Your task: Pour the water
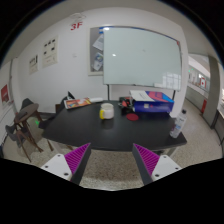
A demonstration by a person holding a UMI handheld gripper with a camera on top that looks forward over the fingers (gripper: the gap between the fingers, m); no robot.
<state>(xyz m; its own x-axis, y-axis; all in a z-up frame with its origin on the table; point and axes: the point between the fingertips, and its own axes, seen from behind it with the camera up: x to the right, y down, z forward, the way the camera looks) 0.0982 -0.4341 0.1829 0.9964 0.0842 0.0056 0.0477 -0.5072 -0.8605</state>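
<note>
The tongs (pixel 112 160) gape empty before a dark table (pixel 80 130); red wall lettering (pixel 77 25) unreadable.

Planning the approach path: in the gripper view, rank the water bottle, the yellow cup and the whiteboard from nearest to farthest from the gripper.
From the open gripper:
1. Water bottle, table's near right edge.
2. Yellow cup, mid-table, further back.
3. Whiteboard, on the far wall.

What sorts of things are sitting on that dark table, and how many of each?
Yellow-green cup: 1
Clear plastic bottle: 1
Red round item: 1
Stack of books or boxes: 1
Flat box or tray: 1
Total: 5
The open gripper holds nothing.
</note>
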